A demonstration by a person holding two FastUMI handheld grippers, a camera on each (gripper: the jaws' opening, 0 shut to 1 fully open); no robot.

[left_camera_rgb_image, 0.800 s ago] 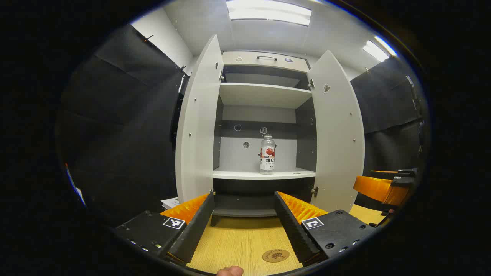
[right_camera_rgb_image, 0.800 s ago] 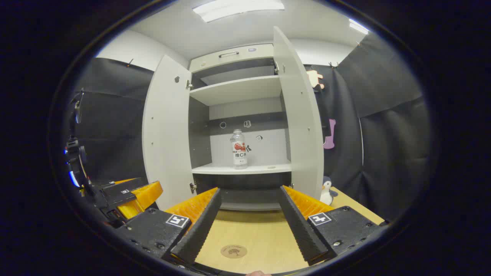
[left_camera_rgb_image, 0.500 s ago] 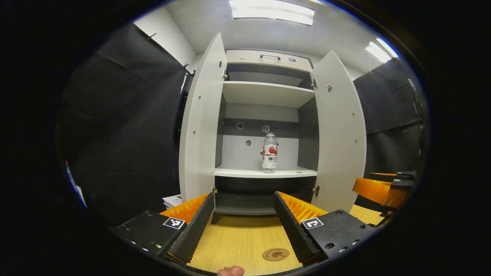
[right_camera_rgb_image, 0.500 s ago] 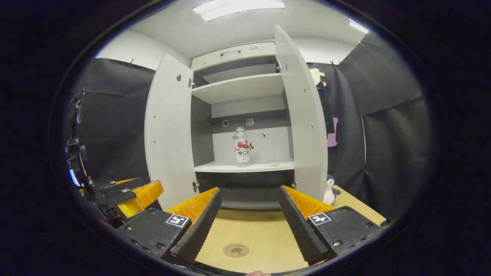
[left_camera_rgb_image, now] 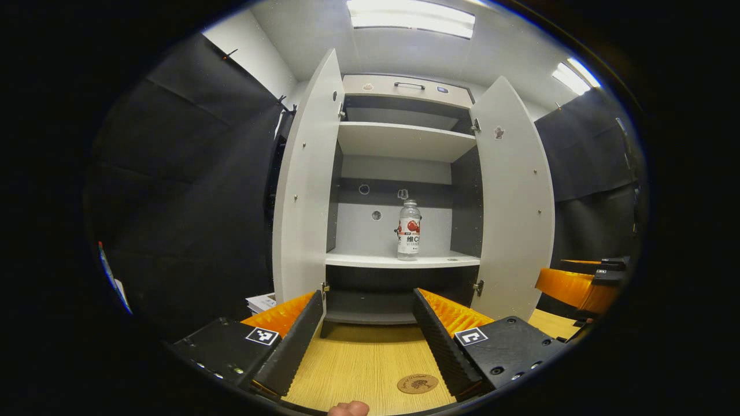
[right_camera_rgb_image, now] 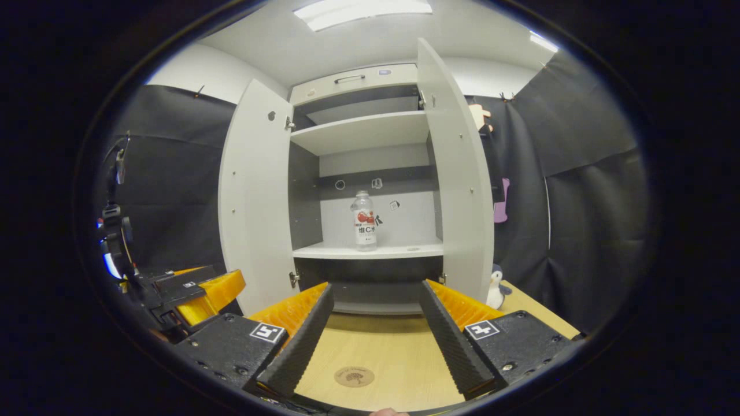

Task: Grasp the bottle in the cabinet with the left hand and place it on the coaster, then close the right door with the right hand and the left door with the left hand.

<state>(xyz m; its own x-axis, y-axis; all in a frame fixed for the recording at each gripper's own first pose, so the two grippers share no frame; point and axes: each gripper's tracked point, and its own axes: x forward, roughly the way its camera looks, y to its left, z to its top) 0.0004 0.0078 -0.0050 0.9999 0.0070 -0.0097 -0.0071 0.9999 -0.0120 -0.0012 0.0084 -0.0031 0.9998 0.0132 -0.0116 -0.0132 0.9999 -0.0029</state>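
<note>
Clear bottle (left_camera_rgb_image: 409,230) upright on cabinet shelf (left_camera_rgb_image: 402,261), well ahead of left tongs (left_camera_rgb_image: 367,323). Both tongs released, empty. Coaster (left_camera_rgb_image: 417,383) on bench between left tongs' fingers. 2 doors open; nothing done yet.

Pale grey cabinet (left_camera_rgb_image: 404,86) with dark grey inner walls and white shelves. Clear plastic bottle (left_camera_rgb_image: 409,230) bears a white label with red fruit. Round brown coaster (left_camera_rgb_image: 417,383) lies on light wood-grain table (left_camera_rgb_image: 358,364). Fingers (right_camera_rgb_image: 300,341) black, backed orange.
</note>
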